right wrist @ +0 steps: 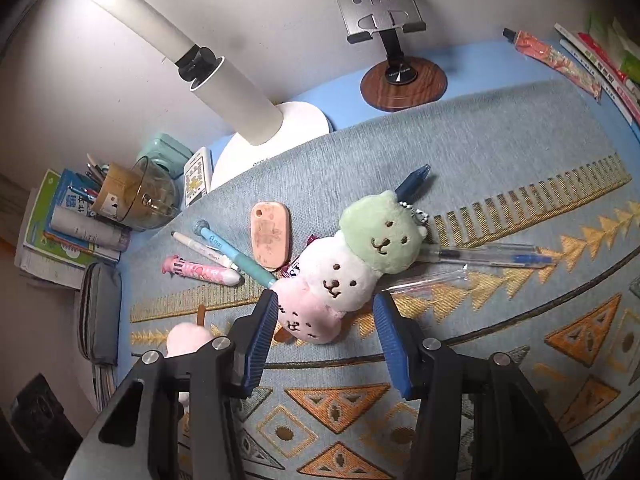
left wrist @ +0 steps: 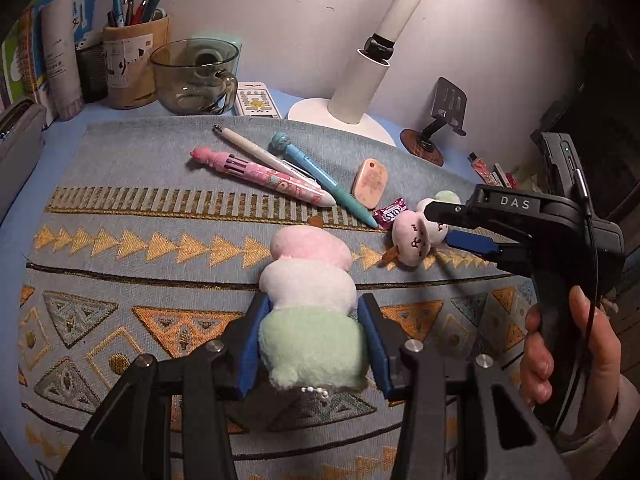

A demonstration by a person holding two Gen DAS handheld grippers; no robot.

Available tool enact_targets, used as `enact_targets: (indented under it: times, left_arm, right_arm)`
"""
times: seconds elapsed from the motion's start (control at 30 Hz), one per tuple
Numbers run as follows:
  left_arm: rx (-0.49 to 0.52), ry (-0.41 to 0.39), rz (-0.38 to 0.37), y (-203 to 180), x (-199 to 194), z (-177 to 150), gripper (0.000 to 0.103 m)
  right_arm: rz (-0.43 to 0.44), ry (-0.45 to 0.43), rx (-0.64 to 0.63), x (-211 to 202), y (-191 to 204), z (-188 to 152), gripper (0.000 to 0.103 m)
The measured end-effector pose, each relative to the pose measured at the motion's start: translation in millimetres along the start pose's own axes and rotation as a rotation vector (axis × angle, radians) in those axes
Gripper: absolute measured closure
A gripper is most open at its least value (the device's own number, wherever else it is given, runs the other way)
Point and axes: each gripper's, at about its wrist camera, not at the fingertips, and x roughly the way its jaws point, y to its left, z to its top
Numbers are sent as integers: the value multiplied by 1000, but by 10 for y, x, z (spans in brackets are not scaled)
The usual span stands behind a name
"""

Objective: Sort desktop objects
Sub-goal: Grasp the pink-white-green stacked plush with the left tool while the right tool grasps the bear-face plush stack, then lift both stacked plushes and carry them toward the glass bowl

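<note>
A pink, white and green dango plush point(left wrist: 310, 300) lies on the patterned mat. My left gripper point(left wrist: 314, 306) is shut on its green end. A second dango plush with bear faces point(right wrist: 348, 264) lies between the spread pads of my right gripper point(right wrist: 326, 300), which is open around its pink end; this gripper also shows in the left wrist view point(left wrist: 440, 226). Three pens point(left wrist: 276, 172), a pink eraser point(left wrist: 370, 182) and a wrapped candy point(left wrist: 390, 212) lie on the mat behind. Clear pens point(right wrist: 488, 256) lie to the right of the second plush.
A white desk lamp point(left wrist: 360, 80), a glass mug point(left wrist: 196, 76), a pen holder point(left wrist: 136, 60), a remote point(left wrist: 256, 100) and books stand along the back. A phone stand point(right wrist: 384, 36) is at the back right, a grey pencil case point(right wrist: 100, 312) at the left.
</note>
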Motion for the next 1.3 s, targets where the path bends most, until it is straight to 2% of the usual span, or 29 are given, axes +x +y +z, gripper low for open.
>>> enact_targets:
  times: [0.17,0.27,0.33,0.37,0.4,0.43,0.57,0.63,0.7,0.77,0.83,0.93,1.1,1.2,1.23,1.3]
  left_arm:
    - [-26,-4,-15,78,-62,-62,61]
    - [-25,3,-17,65,-62,-91,61]
    - [-20,9,-22,53,-53,-111,61]
    - [-15,11,-24,37,-50,-122,61]
    - [-8,12,-27,16,-49,-132,61]
    - [0,12,-29,-13,-48,-143,61]
    - [53,16,-36,-172,-44,-184,61]
    - [78,21,-39,-258,-30,-226,61]
    - [100,28,-44,-339,-6,-285,61]
    - [128,37,-37,-421,31,-360,61]
    - [166,38,-3,-510,67,-441,61]
    - [182,35,30,-562,108,-503,60]
    - [186,51,49,-557,107,-531,54]
    - [178,46,48,-546,79,-534,46]
    - [180,43,51,-552,76,-535,45]
    - [190,39,56,-546,85,-532,44]
  right_arm:
    - [-87,-25,45,193,57,-6,50]
    - [-104,-44,48,304,93,49,46]
    - [-119,-25,33,425,95,80,45]
    - [-133,-54,16,403,114,84,49]
    - [-129,-48,3,405,118,88,60]
    - [-111,-30,0,407,102,79,60]
    - [-83,-23,-1,136,-48,-95,60]
    - [-97,-13,-27,-65,-144,-237,60]
    - [-136,3,-78,-256,-248,-408,60]
    - [-209,31,-158,-396,-357,-596,60]
    - [-270,63,-219,-477,-492,-762,60]
    - [-307,85,-272,-518,-652,-896,59]
    - [-287,62,-260,-556,-769,-946,55]
    - [-281,29,-194,-643,-860,-1000,50]
    - [-267,16,-164,-681,-902,-1021,45]
    - [-231,4,-105,-737,-986,-1067,43]
